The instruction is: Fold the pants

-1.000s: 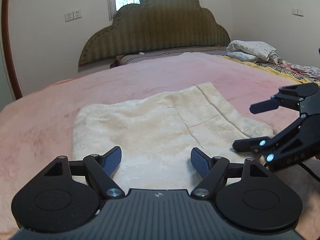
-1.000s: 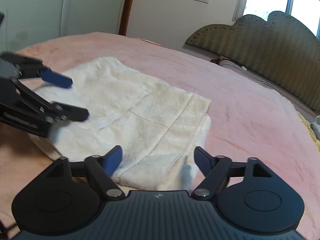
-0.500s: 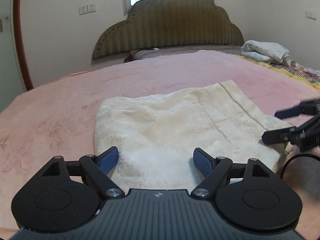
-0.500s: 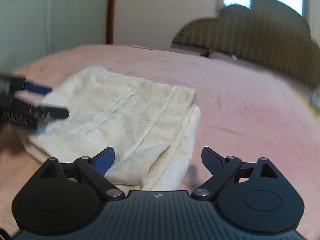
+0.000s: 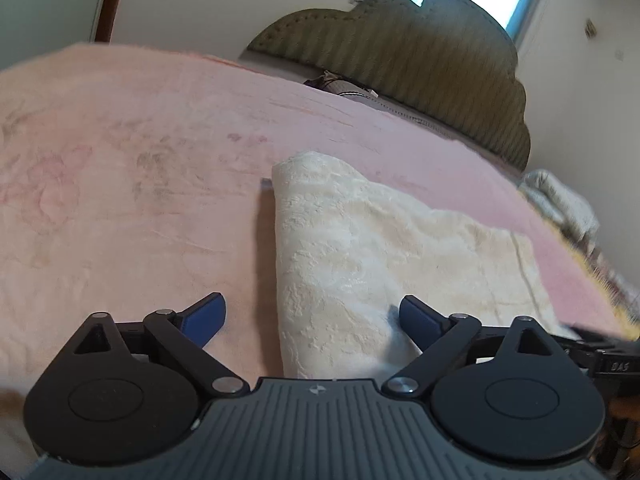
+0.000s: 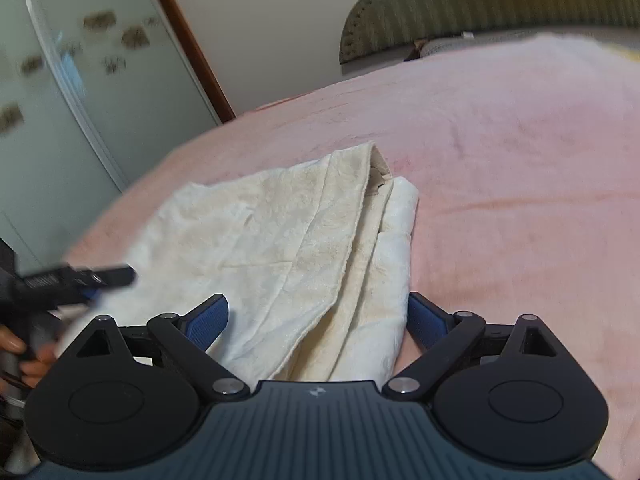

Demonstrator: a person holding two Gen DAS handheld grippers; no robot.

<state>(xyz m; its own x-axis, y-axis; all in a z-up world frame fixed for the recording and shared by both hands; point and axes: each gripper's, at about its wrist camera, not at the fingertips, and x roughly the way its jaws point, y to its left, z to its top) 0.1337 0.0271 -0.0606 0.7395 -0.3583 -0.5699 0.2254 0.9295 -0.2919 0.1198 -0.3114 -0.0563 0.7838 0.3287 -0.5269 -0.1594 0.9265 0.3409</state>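
The cream pants (image 5: 380, 248) lie folded into a flat rectangle on the pink blanket (image 5: 140, 168). My left gripper (image 5: 310, 318) is open and empty, low over the near left edge of the pants, one finger over the blanket and one over the cloth. In the right wrist view the pants (image 6: 280, 240) show stacked layers along their right edge. My right gripper (image 6: 316, 318) is open and empty, its fingers either side of the near right corner. The left gripper (image 6: 80, 280) shows blurred at the left of that view, the right gripper (image 5: 600, 344) at the right of the left wrist view.
A green padded headboard (image 5: 420, 52) stands at the far end of the bed. Folded bedding (image 5: 560, 200) lies at the right side. A pale wardrobe (image 6: 60, 80) and a brown door frame (image 6: 188, 40) stand beyond the bed's left edge.
Both grippers have swung outward and tilted: the left now sits over the left edge of the pants, the right over the right corner. Both stayed open. The pants have not moved.
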